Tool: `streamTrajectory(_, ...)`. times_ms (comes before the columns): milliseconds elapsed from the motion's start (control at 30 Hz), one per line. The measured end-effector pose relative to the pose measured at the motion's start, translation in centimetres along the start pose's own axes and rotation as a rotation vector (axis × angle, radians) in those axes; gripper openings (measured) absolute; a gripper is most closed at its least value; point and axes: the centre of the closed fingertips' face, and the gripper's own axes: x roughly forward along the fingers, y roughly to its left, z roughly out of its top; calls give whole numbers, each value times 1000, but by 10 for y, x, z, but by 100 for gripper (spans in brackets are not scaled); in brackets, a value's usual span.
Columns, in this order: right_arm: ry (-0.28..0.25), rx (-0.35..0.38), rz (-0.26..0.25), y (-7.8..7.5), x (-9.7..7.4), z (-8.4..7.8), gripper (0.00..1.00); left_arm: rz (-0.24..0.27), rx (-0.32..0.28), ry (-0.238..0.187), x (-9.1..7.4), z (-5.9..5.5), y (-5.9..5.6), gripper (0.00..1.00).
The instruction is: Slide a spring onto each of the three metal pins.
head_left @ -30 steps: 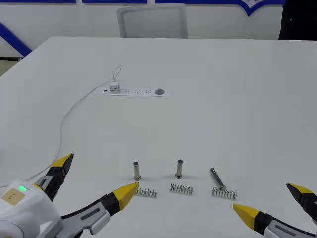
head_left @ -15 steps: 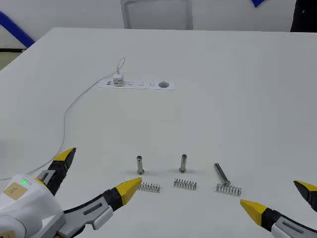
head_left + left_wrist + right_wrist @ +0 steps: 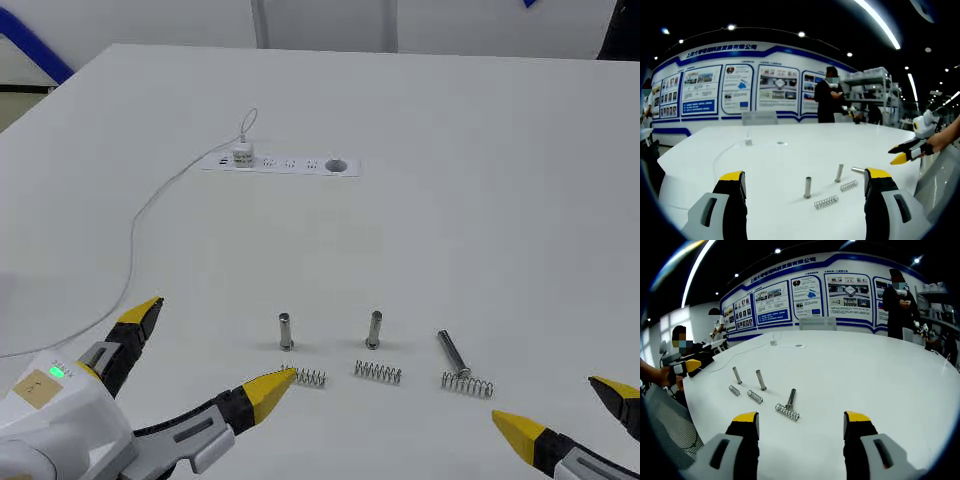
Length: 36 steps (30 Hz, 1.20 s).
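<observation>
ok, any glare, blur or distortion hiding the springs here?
Head view: even light, faint shadows, the three springs sharp on the white table. Left gripper view: fisheye bows the table edge, ceiling strip light blown out. Right gripper view: same bowing, nearest spring crisp.

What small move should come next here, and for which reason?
Probably bring the left gripper onto the leftmost spring and close on it. Its jaws stand open and empty, one yellow tip is almost beside that spring, which lies loose on the table in front of the upright left pin.
</observation>
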Motion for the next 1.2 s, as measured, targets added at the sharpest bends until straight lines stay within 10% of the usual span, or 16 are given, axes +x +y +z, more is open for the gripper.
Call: streamTrajectory(1200,84,0,124,4,72,30,47,-16,-16,34,3,-10,-3,100)
